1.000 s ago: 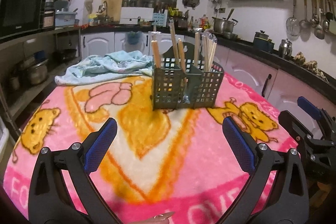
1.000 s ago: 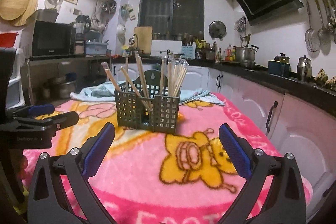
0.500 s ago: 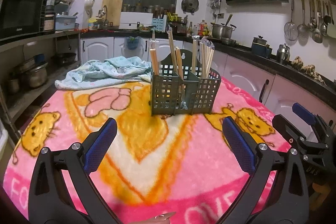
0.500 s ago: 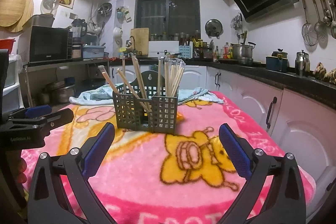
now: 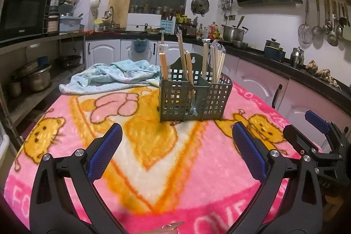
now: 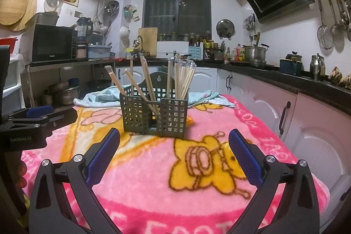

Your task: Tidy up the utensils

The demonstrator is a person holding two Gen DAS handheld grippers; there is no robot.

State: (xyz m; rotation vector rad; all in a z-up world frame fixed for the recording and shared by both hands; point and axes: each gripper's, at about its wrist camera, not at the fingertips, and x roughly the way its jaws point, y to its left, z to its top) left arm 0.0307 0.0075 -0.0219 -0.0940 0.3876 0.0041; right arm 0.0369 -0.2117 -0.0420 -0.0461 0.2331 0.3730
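counter: covered by pink and yellow cartoon blanket, fills lower half of both views
blanket: fleece, bear and bee prints, white lettering along near edge
towel: pale blue, crumpled at far side of counter, behind and left of holder
left tongs: released, jaws wide apart, blue pads facing each other, nothing between; low over near edge of blanket, aimed at holder, well apart from it
right tongs: released, jaws wide apart, nothing held; low over blanket, aimed at holder, apart from it
other-view tongs: right tongs visible at right edge of left wrist view, left tongs at left edge of right wrist view, side by side at near end of counter
holder: grey-green perforated utensil caddy, upright on blanket near middle of counter, several compartments, hanging tab at back
chopsticks: pale wooden, standing in holder; tight bunch in right compartment with clear wrapper at tips, looser ones leaning in left and middle compartments
small items in holder base: something metallic at bottom of middle compartment, too small to tell
fingertip: painted nail at bottom edge of left wrist view
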